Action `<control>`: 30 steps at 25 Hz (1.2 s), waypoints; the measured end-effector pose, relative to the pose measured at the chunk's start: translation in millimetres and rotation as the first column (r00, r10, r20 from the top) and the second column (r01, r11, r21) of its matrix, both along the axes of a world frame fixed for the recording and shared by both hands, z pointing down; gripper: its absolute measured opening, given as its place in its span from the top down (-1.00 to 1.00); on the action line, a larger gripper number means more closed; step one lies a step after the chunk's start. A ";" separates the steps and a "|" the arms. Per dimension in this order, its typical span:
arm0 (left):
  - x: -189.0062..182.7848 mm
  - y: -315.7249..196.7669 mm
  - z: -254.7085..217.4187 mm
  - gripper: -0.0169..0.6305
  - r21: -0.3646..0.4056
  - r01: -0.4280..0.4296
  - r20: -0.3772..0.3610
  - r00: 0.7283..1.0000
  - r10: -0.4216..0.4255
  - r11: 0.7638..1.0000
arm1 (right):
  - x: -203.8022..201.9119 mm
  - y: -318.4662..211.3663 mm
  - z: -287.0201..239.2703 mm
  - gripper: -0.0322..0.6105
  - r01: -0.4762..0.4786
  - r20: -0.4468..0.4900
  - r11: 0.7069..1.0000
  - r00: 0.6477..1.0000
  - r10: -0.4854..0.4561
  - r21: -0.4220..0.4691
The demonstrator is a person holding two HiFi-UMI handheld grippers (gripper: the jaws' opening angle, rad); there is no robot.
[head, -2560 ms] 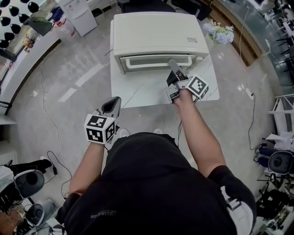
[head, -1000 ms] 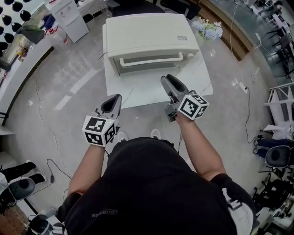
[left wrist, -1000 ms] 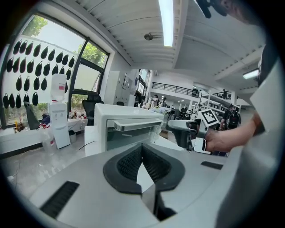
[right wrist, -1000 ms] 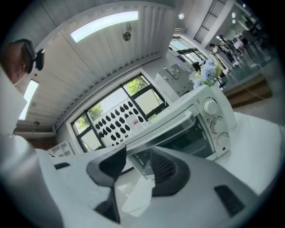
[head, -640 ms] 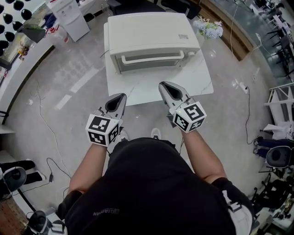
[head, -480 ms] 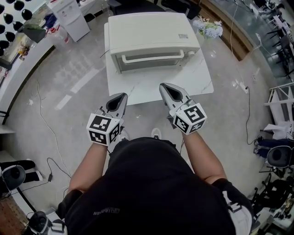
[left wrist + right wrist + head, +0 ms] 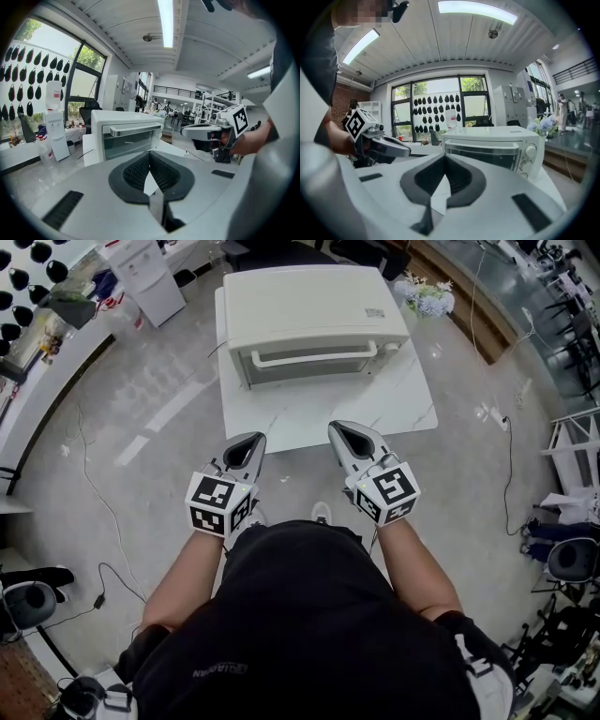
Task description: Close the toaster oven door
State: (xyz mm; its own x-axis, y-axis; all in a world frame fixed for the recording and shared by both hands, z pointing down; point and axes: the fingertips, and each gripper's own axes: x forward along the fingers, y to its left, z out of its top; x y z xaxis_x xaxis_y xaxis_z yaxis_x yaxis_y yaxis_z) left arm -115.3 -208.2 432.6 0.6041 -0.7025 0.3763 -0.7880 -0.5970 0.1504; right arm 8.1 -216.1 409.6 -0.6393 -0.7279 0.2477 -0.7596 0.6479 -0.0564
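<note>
The cream toaster oven (image 7: 314, 315) stands at the back of a white marble table (image 7: 394, 404), its glass door closed with the bar handle (image 7: 314, 357) across the top. Both grippers hover side by side at the table's near edge, apart from the oven and pointing at it. My left gripper (image 7: 253, 439) is shut with nothing in it; in its own view the left gripper (image 7: 149, 153) faces the oven (image 7: 126, 136). My right gripper (image 7: 339, 429) is also shut and empty. In its own view the right gripper (image 7: 444, 158) faces the oven (image 7: 492, 145) too.
A bunch of pale flowers (image 7: 427, 298) lies beside the oven's back right corner. A water dispenser (image 7: 150, 273) stands on the floor at the far left. Cables (image 7: 103, 512) trail over the grey floor around the table.
My right gripper has drawn back from the oven's door to the table's near edge and rolled level beside the left one. The left gripper has hardly moved.
</note>
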 end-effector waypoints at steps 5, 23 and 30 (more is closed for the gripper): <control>-0.9 5.5 7.3 0.94 -0.003 -0.001 0.019 1.000 0.001 1.000 | 2.3 9.7 11.0 0.89 0.001 -0.023 1.000 1.000 -0.001 -0.012; -3.0 -1.1 9.9 0.94 0.001 0.007 0.027 1.000 -0.007 1.000 | 5.7 5.4 24.0 0.89 -0.001 -0.035 0.999 0.999 0.000 -0.032; -1.4 -4.1 8.3 0.94 -0.001 0.001 0.025 1.000 -0.001 1.000 | 10.2 2.3 23.8 0.89 -0.013 -0.023 0.999 1.000 0.012 -0.039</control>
State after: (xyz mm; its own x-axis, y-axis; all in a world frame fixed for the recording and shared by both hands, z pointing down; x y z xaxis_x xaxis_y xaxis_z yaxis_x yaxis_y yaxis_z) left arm -116.7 -212.3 440.9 0.5937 -0.7027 0.3921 -0.7922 -0.5959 0.1316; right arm 18.4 -213.8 433.4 -0.6240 -0.7256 0.2901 -0.7692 0.6358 -0.0642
